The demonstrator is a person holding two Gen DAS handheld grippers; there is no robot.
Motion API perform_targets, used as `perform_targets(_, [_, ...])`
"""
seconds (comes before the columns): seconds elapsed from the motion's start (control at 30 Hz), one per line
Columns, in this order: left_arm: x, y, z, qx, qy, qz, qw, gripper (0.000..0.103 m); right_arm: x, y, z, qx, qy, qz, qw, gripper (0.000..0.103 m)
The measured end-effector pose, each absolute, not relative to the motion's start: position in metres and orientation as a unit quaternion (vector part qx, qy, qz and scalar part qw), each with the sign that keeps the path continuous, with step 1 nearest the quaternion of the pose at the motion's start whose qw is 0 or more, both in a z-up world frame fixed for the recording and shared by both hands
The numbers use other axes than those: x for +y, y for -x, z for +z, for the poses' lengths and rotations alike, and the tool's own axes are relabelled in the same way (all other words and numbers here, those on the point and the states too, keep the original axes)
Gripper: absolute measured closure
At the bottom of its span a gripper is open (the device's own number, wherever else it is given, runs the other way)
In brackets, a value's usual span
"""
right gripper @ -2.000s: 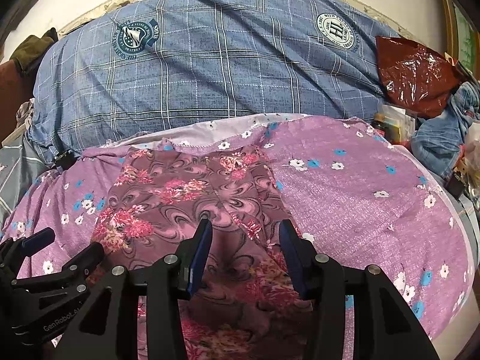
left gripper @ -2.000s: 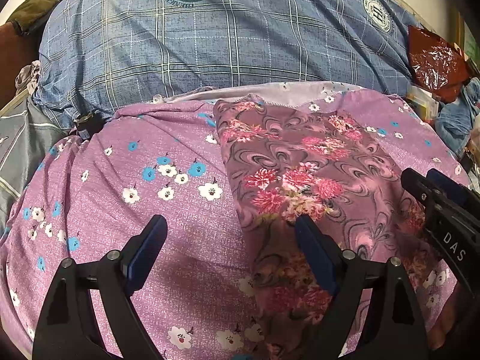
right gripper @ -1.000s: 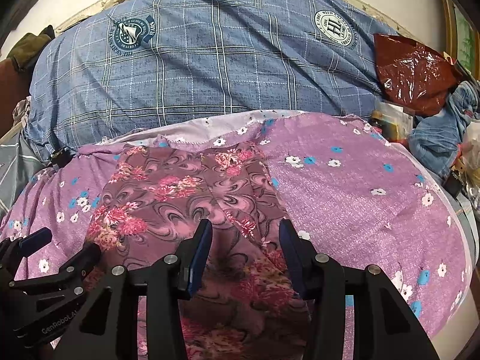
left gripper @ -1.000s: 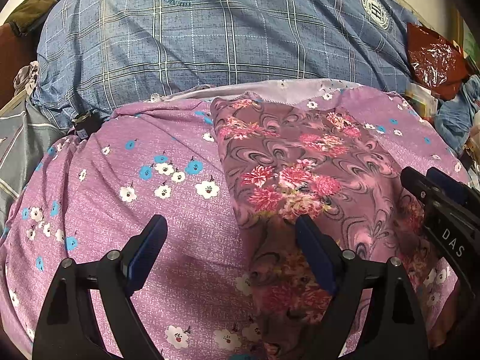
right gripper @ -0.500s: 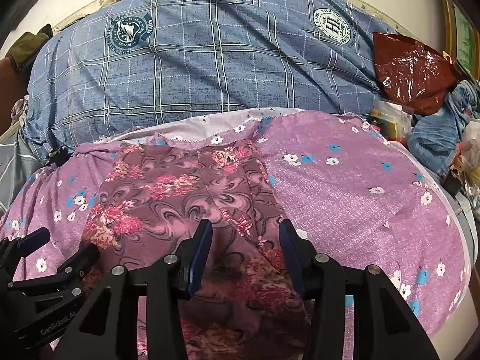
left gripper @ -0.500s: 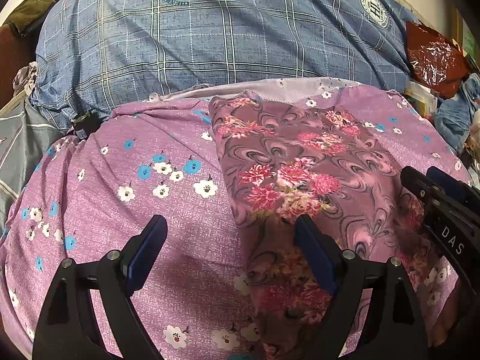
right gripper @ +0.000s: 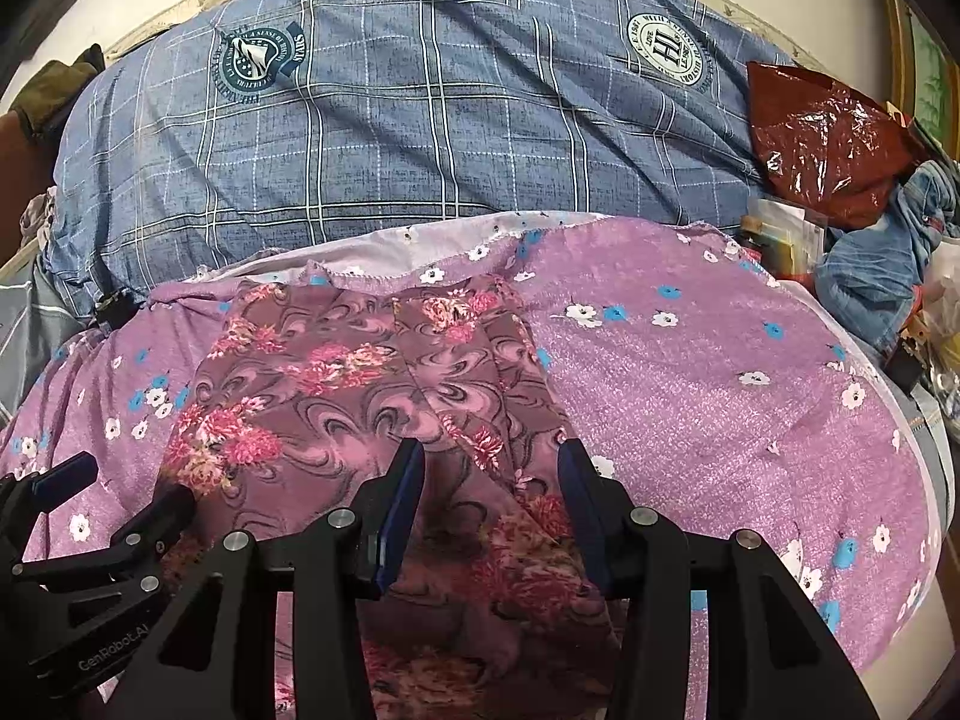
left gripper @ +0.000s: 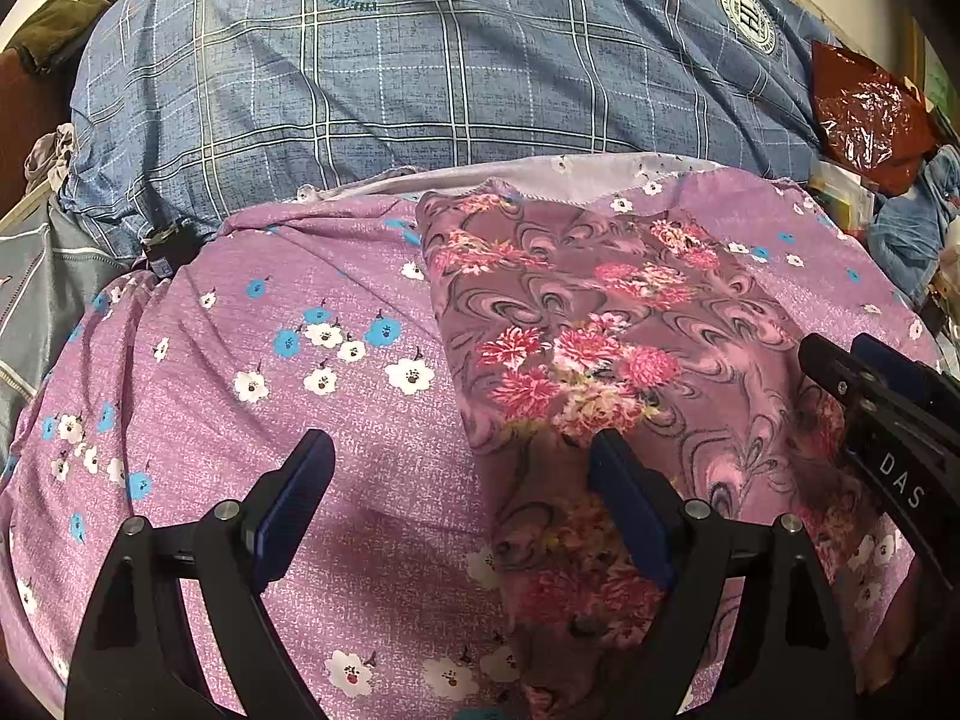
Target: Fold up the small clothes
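Note:
A mauve garment with pink flowers and grey swirls (left gripper: pixel 600 312) (right gripper: pixel 360 384) lies spread flat on a purple flowered bedsheet (left gripper: pixel 240 360) (right gripper: pixel 720 420). My left gripper (left gripper: pixel 459 444) hovers open and wide over the garment's left edge, its right finger above the cloth and its left finger above the bare sheet. My right gripper (right gripper: pixel 492 450) stands open about halfway over the garment's near right part, with nothing pinched between the pads. Each gripper also shows in the other's view: the right gripper (left gripper: pixel 837 348) at the right edge, the left gripper (right gripper: pixel 129 480) at the lower left.
A big blue plaid quilt (left gripper: pixel 420 90) (right gripper: pixel 420 120) is piled behind the sheet. At the far right lie a red plastic bag (right gripper: pixel 822 138) and crumpled denim clothes (right gripper: pixel 882 264). A grey striped cloth (left gripper: pixel 36 288) lies at the left edge.

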State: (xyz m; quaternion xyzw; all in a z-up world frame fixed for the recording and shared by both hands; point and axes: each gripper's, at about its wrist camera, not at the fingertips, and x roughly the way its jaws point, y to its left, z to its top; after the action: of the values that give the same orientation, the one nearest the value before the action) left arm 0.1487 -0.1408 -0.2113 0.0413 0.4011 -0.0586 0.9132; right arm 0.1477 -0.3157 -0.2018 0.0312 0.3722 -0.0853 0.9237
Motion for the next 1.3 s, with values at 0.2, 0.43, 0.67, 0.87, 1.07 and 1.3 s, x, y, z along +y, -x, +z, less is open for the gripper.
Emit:
perform_targets(0.2, [-0.1414, -0.1479, -0.2122, 0.402, -0.041, -0.058, 0.913, 0.015, -0.3164, -0.1486, -0.2026, 0.374, -0.032, -0.087, 0.923, 0.055])
perform_targets(0.43, [-0.1411, -0.1475, -0.2119, 0.402, -0.041, -0.058, 0.913, 0.015, -0.3165, -0.1492, -0.2029, 0.375, -0.031, -0.088, 0.922, 0.055])
perform_targets(0.67, [-0.1416, -0.1486, -0.2123, 0.402, -0.042, -0.059, 0.913, 0.015, -0.3165, -0.1495, -0.2029, 0.375, -0.031, -0.088, 0.922, 0.055])
perform_targets(0.87, [-0.1421, -0.1484, -0.2133, 0.403, -0.042, -0.059, 0.912, 0.015, -0.3163, -0.15, -0.2026, 0.375, -0.031, -0.088, 0.922, 0.055])
perform_targets(1.07, [-0.1421, -0.1487, -0.213, 0.403, -0.043, -0.059, 0.912, 0.015, -0.3167, -0.1494, -0.2028, 0.375, -0.031, -0.089, 0.922, 0.055])
perform_targets(1.3, [-0.1425, -0.1486, -0.2128, 0.403, -0.043, -0.059, 0.912, 0.015, -0.3184, -0.1485, -0.2033, 0.376, -0.031, -0.089, 0.922, 0.055])
